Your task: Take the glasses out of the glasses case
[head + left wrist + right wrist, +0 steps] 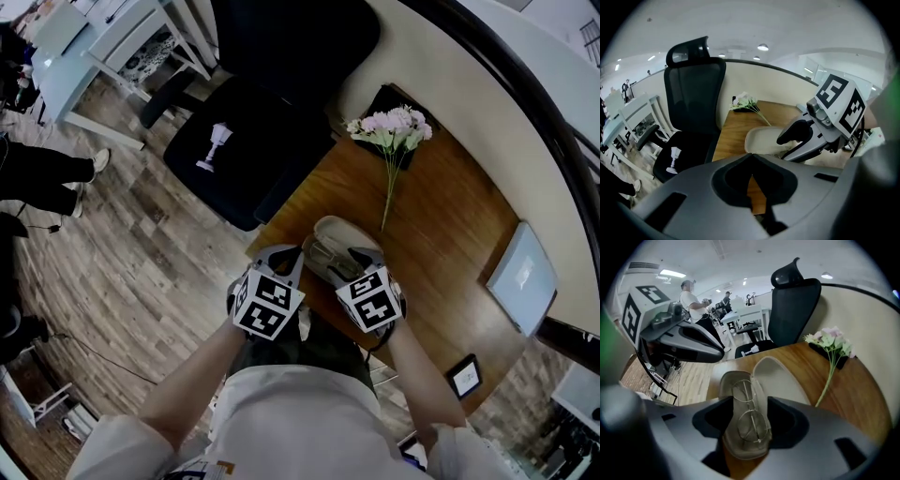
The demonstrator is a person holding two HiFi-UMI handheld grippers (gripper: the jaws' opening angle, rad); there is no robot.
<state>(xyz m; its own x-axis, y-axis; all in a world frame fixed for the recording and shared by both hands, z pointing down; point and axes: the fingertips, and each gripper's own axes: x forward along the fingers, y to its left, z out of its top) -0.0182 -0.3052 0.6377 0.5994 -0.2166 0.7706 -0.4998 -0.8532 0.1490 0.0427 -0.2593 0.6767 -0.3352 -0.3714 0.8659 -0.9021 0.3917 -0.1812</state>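
The right gripper's (749, 403) jaws clasp the open glasses case (740, 448) between them. Wire-framed glasses (750, 413) lie inside it, and its lid is raised past the jaw tips. The left gripper's (751, 157) jaws are closed together on nothing, with the case just beyond them. Pink flowers (830, 339) lie farther along the wooden table (862, 399).

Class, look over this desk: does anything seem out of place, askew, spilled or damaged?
Nothing is spilled or broken. One oddity: the flower sprig lies flat and loose on the table, blooms over a dark object, not in a vase. The glasses case is open, the glasses seated neatly inside.
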